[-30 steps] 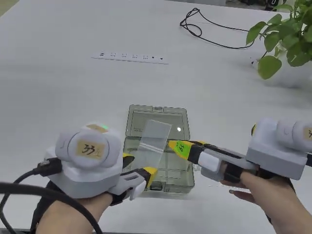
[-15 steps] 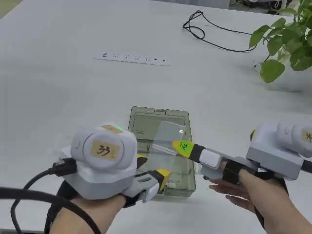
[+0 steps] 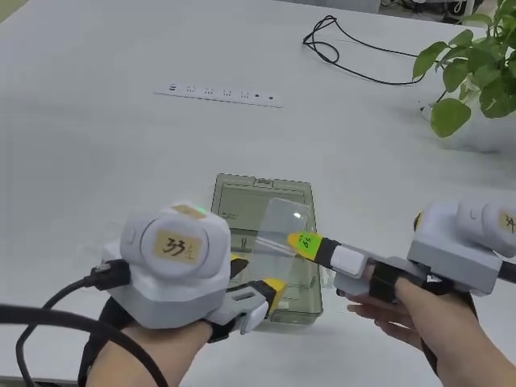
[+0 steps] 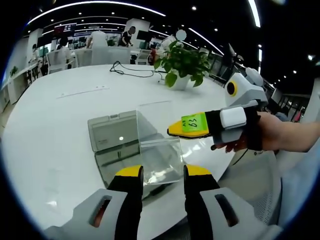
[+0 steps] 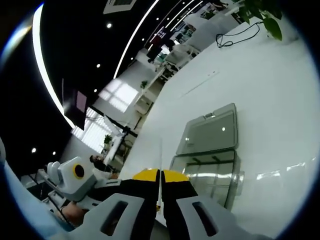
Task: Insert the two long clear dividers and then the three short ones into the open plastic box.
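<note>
An open clear plastic box [image 3: 282, 310] lies on the white table, its lid [image 3: 246, 197] flat behind it. My right gripper [image 3: 300, 242] comes in from the right, shut on a clear divider [image 3: 276, 221] that it holds upright over the box. Seen edge-on, the divider [image 5: 160, 150] rises as a thin line between the closed right gripper [image 5: 160, 175] tips, with the box [image 5: 212, 172] beyond. My left gripper [image 3: 256, 276] stands open at the box's near left corner. In the left gripper view, the left gripper [image 4: 163, 172] flanks the lower edge of the divider [image 4: 156, 137]; whether they touch is unclear.
A white power strip [image 3: 222, 93] lies farther back on the table. A black cable [image 3: 339, 52] loops at the back right, beside a green potted plant [image 3: 472, 64]. The table's near edge runs just below my hands.
My left gripper has shifted right, closer to the box's front corner. The right gripper has carried the divider slightly right over the box. The head camera has also moved a little.
</note>
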The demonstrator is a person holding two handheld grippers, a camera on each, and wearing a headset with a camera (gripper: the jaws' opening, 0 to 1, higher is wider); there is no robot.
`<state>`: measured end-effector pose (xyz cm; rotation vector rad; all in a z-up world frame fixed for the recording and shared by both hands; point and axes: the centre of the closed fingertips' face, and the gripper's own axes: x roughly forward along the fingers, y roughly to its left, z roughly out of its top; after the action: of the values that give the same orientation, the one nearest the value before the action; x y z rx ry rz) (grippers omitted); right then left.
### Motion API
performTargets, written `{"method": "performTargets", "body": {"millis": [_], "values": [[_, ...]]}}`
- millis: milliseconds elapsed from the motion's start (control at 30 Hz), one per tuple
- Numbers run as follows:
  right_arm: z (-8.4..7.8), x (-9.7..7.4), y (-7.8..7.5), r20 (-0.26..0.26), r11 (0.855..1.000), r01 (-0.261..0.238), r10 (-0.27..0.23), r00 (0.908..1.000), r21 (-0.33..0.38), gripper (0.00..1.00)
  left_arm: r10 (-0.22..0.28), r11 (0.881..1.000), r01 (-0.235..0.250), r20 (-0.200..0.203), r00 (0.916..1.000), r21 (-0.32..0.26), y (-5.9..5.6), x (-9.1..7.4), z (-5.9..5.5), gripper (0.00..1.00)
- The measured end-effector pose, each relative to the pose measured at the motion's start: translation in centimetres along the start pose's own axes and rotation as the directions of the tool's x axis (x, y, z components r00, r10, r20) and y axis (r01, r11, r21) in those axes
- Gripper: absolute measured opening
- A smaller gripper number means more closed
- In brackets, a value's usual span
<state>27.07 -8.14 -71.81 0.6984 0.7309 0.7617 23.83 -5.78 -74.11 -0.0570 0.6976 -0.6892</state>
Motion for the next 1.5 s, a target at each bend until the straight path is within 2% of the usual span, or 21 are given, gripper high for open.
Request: {"method": "performTargets", "body": {"millis": [167,433,467,767,833,933,1000,1033,1100,1200,1300,1367,1400,1433,1500], "values": [[-0.2,-0.1,0.2,-0.022,1.0,0.002,-0.002,0.9998,-0.019,0.02,-0.006,1.0,0.006,0.001,1.0,-0.015,-0.2,-0.1,-0.2,0.3],[-0.8,-0.3,1.7,-0.05,0.999,0.015,-0.017,0.9986,-0.032,0.02,-0.018,0.999,0.019,0.023,0.9996,-0.049,-0.6,-0.8,-0.3,0.3],[-0.8,-0.3,1.7,-0.047,0.998,0.026,-0.029,0.9985,-0.055,0.01,-0.02,0.999,0.022,0.037,0.9991,-0.05,-0.6,-0.8,-0.2,0.3],[-0.9,-0.5,2.1,-0.059,0.996,0.06,-0.064,0.9962,-0.068,0.01,-0.052,0.996,0.056,0.052,0.9973,-0.068,-0.7,-1.0,-0.2,0.31],[-0.9,-0.4,2.3,-0.059,0.996,0.061,-0.065,0.9962,-0.066,0.01,-0.065,0.997,0.067,0.075,0.9951,-0.033,-0.5,-1.0,-0.1,0.31],[-0.7,-0.2,2.1,-0.062,0.993,0.091,-0.096,0.9935,-0.071,0.01,-0.099,0.995,0.1,0.063,0.9931,-0.012,-0.4,-0.9,-0.4,0.32],[-0.5,-0.2,2.3,-0.061,0.992,0.099,-0.104,0.9927,-0.071,0.01,-0.105,0.994,0.104,0.07,0.992,0.018,-0.3,-1.0,-0.3,0.36],[-0.2,-0.2,2.3,-0.059,0.991,0.108,-0.113,0.9919,-0.075,0.01,-0.106,0.993,0.102,0.076,0.9915,0.051,0.0,-1.1,-0.2,0.39],[0.0,-0.3,2.1,-0.067,0.991,0.12,-0.125,0.99,-0.065,0.01,-0.12,0.991,0.116,0.067,0.9905,0.067,0.2,-1.2,-0.5,0.48],[0.1,-0.4,1.7,-0.089,0.985,0.153,-0.16,0.9831,-0.074,0.01,-0.157,0.98,0.144,0.088,0.9837,0.133,0.8,-1.4,-0.3,0.55],[0.0,-0.7,1.1,-0.118,0.978,0.202,-0.208,0.9711,-0.057,0.01,-0.184,0.967,0.169,0.065,0.9808,0.19,1.3,-1.4,-0.9,0.62],[0.3,-0.8,0.8,-0.128,0.973,0.226,-0.231,0.9645,-0.052,0.01,-0.203,0.954,0.182,0.067,0.9769,0.237,1.6,-1.4,-1.1,0.7],[0.3,-0.9,0.7,-0.132,0.972,0.23,-0.234,0.9631,-0.051,0.01,-0.203,0.953,0.182,0.064,0.9772,0.244,1.7,-1.4,-1.2,0.73],[0.4,-0.9,0.5,-0.14,0.968,0.247,-0.252,0.9576,-0.047,0.01,-0.208,0.94,0.182,0.061,0.9763,0.287,2.0,-1.4,-1.3,0.78],[0.5,-0.9,0.3,-0.161,0.962,0.271,-0.273,0.9484,-0.036,0.01,-0.2,0.934,0.174,0.051,0.9786,0.312,2.5,-1.4,-1.6,0.84]]}}
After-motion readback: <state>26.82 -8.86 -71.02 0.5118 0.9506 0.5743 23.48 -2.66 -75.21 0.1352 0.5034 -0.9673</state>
